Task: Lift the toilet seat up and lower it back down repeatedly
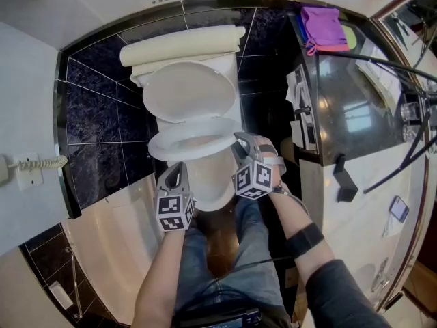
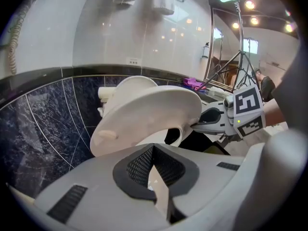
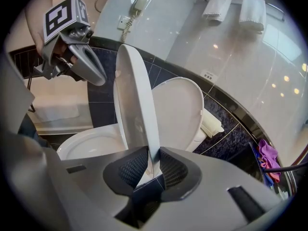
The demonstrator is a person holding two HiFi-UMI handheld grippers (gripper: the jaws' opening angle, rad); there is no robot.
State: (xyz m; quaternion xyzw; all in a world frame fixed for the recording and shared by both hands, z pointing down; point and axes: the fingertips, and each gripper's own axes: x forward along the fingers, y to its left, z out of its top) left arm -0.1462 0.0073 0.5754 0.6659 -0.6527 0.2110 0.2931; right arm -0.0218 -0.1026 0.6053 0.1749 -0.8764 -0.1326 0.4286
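The white toilet seat (image 1: 194,142) is tilted partway up over the bowl (image 3: 91,141), with the lid (image 1: 184,91) standing open behind it. My right gripper (image 1: 242,141) is shut on the seat's right front edge. In the right gripper view the thin seat rim (image 3: 137,109) runs down between the black pads (image 3: 171,170). My left gripper (image 1: 179,169) hovers at the bowl's front left, just below the raised seat (image 2: 149,114). Its jaws meet and hold nothing. The left gripper view shows the right gripper (image 2: 197,124) clamped on the seat's far edge.
The cistern (image 1: 181,46) backs onto a dark blue tiled wall. A vanity counter (image 1: 348,115) with a purple cloth (image 1: 322,27) stands close on the right, crossed by tripod legs (image 1: 403,67). A wall phone (image 1: 13,166) and a bathtub (image 1: 109,238) are on the left.
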